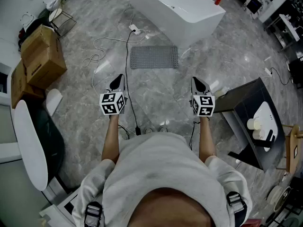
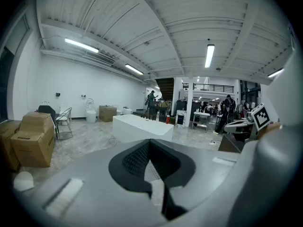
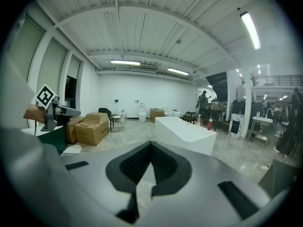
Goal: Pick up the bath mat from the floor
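One grey bath mat (image 1: 154,57) lies flat on the marble floor, just in front of the long side of a single white bathtub (image 1: 180,6), its long axis running parallel to the tub. A person stands well back from it, holding two tools level with each other: the left tool (image 1: 118,79) and the right tool (image 1: 196,82) both point toward the mat, each with its jaws pressed together on nothing. Two cables cross the floor between person and mat: a black cable (image 1: 129,79) passes the mat's left end, and a white cable (image 1: 102,44) loops beside it. A pile of cardboard boxes (image 1: 42,56) stands at left, a dark bench (image 1: 246,110) at right.
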{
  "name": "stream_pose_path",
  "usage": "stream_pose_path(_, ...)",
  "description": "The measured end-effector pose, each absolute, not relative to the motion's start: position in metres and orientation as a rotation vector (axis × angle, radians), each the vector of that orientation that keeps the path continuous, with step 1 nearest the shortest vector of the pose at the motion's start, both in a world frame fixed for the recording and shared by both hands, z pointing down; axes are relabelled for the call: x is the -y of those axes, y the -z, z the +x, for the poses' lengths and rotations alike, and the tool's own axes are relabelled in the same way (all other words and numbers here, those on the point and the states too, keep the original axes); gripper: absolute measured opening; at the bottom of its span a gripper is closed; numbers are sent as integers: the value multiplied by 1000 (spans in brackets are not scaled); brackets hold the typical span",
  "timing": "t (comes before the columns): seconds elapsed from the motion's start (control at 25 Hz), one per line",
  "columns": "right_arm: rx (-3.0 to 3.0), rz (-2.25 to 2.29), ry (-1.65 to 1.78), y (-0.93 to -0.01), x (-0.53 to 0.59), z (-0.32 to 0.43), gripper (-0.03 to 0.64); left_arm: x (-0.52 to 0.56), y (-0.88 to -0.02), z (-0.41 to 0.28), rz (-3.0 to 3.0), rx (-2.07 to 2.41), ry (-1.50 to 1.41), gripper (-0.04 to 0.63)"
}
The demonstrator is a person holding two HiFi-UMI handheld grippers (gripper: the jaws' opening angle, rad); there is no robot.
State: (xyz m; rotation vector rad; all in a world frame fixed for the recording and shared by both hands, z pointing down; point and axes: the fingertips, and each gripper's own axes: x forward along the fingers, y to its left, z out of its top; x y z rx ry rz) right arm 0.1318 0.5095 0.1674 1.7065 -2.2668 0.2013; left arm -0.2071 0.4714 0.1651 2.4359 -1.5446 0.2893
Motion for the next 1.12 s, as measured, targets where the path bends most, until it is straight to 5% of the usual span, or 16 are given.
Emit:
stream_pose_path(0.48, 2338, 1712, -187, -165, -506, 136, 15, -472, -171, -199, 2441, 1518, -292, 32)
stream_pose_path(0.56, 2380, 1705, -188, -163, -506, 136, 265, -474, -174, -192, 2433, 1453, -254, 301)
stream_pose_path(0.6, 2393, 1699, -190, -163, -506, 137, 267, -475, -176, -189, 2428, 1436, -248, 325)
stream_pose_path(1.12, 2356, 1695, -197, -176, -518, 166, 265, -496, -189, -163, 2404, 1438, -255, 324)
